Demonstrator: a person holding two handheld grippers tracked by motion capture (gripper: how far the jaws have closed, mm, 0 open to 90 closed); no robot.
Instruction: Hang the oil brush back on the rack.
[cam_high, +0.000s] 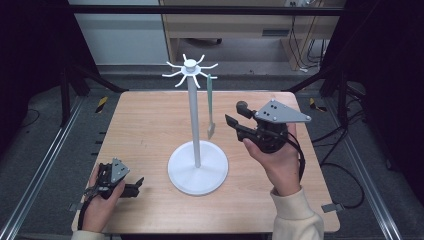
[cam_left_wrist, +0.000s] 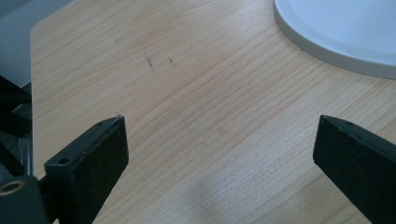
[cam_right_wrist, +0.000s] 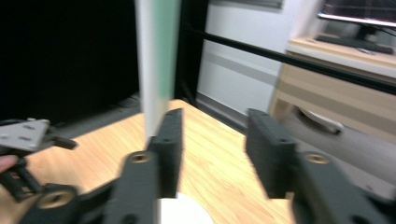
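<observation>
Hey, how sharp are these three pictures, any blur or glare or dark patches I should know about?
High view: evenly lit and fairly sharp on the white stand and hanging green spatula, black at both sides. Left gripper view: crisp wood grain on the table, soft shadow at the bottom. Right gripper view: motion-blurred, smearing the right gripper and spatula; left background nearly black.

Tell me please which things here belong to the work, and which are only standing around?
Part of the work: white hook stand; green-handled tool hanging from it; right gripper, open beside the tool.

Standing by: left gripper, open, on the table; cabinet behind.
</observation>
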